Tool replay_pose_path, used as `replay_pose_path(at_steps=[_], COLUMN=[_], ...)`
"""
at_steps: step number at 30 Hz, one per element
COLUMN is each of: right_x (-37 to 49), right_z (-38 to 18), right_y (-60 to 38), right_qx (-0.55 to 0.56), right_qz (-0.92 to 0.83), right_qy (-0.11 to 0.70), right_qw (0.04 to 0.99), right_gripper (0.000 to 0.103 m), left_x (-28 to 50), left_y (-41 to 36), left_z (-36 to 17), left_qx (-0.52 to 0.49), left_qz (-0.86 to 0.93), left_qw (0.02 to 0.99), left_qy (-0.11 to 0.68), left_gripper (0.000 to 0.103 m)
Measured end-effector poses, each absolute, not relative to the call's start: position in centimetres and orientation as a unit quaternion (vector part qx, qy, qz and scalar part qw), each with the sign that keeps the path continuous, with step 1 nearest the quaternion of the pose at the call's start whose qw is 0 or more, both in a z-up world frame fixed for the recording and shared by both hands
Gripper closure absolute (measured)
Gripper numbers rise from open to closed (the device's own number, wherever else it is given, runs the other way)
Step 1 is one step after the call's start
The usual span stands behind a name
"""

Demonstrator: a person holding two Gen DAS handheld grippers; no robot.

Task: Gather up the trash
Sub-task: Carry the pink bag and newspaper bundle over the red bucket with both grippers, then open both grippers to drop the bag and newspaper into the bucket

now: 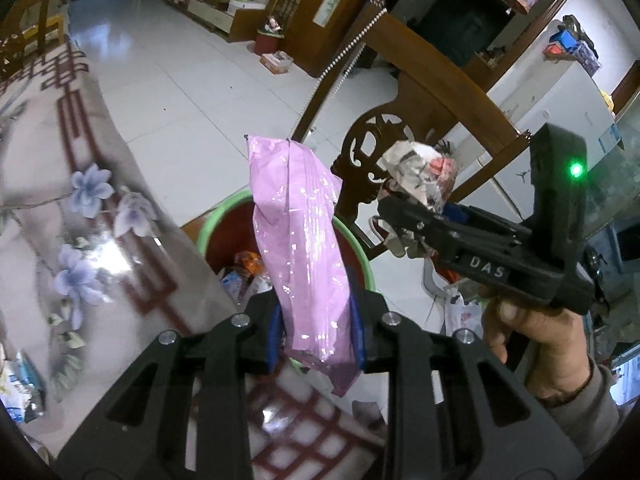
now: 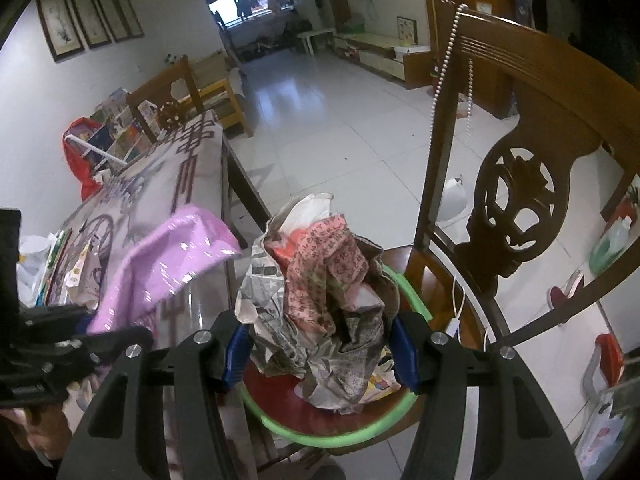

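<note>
My left gripper (image 1: 316, 334) is shut on a pink plastic wrapper (image 1: 300, 236) and holds it above a red basin with a green rim (image 1: 362, 256) that sits on a wooden chair. My right gripper (image 2: 320, 344) is shut on a crumpled newspaper ball (image 2: 320, 292), also over the basin's green rim (image 2: 340, 436). In the left wrist view the right gripper (image 1: 404, 216) with the newspaper ball (image 1: 420, 176) is up and right of the wrapper. In the right wrist view the pink wrapper (image 2: 168, 264) and left gripper (image 2: 100, 340) are at the left. The basin holds some wrappers (image 1: 244, 272).
A table with a flowered cloth (image 1: 72, 208) lies left of the basin, with loose trash at its near corner (image 1: 16, 392). The carved wooden chair back (image 2: 516, 216) rises right of the basin. White tiled floor (image 2: 320, 120) stretches beyond.
</note>
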State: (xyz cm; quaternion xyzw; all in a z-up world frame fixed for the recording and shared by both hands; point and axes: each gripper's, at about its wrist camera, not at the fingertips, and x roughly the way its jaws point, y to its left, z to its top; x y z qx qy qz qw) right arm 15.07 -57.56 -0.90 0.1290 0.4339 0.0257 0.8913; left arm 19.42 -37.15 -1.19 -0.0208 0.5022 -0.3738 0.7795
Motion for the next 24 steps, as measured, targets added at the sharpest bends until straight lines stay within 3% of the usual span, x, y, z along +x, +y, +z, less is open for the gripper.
replay_pose_path(at_steps=[7,9,14,17,20,24], right_x=[15.5,15.6,15.9,15.8,15.8,15.9], right_z=[-1.0,-1.1,-1.3,-1.1,-1.0,-0.8], right_y=[-57.6,-57.7,-57.5,-57.7,-57.6,-56.9], right_qx=[0.125,0.131,0.125,0.127,0.127,0.115], right_qz=[0.023,0.022,0.019,0.011,0.008,0.008], right_qy=[0.435,0.435,0.440,0.436,0.434,0.434], right_qw=[0.891,0.890,0.889,0.891,0.892,0.894], right_gripper=[0.044,0.043,0.035,0.017,0.010,0.009], left_x=[19.4,19.3,19.2,19.1,18.8,18.9], left_y=[-38.9,-39.2,-39.3,-38.6,-37.5,-36.1], left_z=[-2.7,-3.0,-3.5,-3.4,-3.4,-3.3], left_qx=[-0.015,-0.015,-0.017,-0.009,-0.008,-0.013], left_qz=[-0.375,-0.373,-0.362,-0.347,-0.335,-0.323], left_qw=[0.769,0.769,0.769,0.780,0.788,0.793], left_qy=[0.517,0.519,0.526,0.520,0.516,0.516], left_gripper=[0.077,0.073,0.023,0.011,0.006,0.006])
